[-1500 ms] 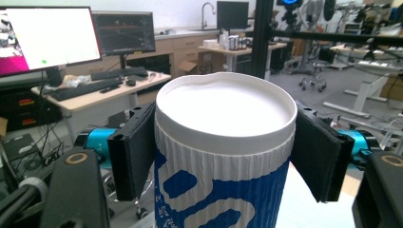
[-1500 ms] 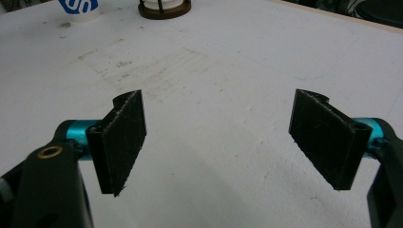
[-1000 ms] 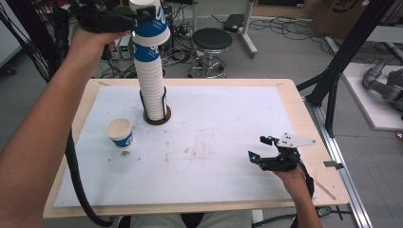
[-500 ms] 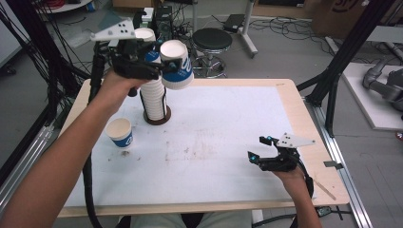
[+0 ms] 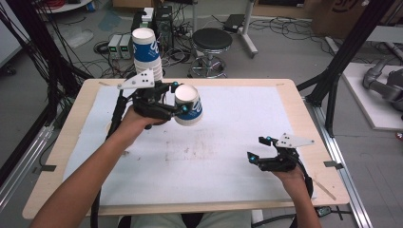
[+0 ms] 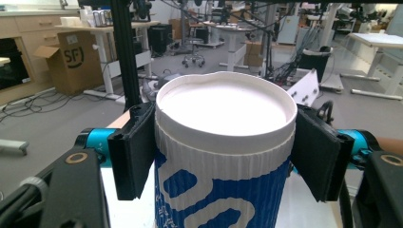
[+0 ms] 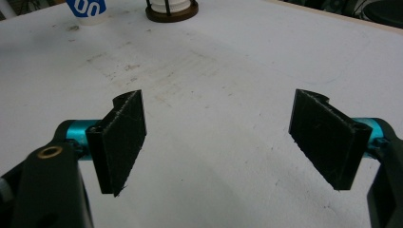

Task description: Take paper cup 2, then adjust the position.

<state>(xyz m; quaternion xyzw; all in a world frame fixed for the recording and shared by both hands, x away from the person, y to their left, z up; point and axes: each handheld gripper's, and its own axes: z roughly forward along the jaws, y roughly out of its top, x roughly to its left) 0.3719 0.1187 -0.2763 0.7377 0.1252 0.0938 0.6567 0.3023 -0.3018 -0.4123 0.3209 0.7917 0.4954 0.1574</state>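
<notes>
Nearest, at the lower right of the high view, the right hand rests low over the white table cover [image 5: 223, 171], palm under the right gripper [image 5: 260, 150], wrist straight, the forearm coming up from the bottom edge. Its jaws point toward the middle of the table and stand wide apart with nothing between them; in the right gripper view the two black pads [image 7: 122, 140] frame bare, scuffed white surface.

Farther in, at centre left of the high view, the left forearm stretches diagonally up from the lower left corner, the hand curled around the left gripper [image 5: 182, 98] with its grey plate on top. That gripper is held above the table, jaws pointing toward the right of the frame, clamped on a paper cup [image 5: 188, 105] with blue print. The cup hangs clear of the table, upright with a slight tilt, mouth open upward. In the left gripper view the pads press both sides of the cup [image 6: 223, 156] just under its rim.

Beyond the hand, at upper left, rises the stack of cups [image 5: 146, 52], with a stool [image 5: 212, 42] on the floor behind the table.
</notes>
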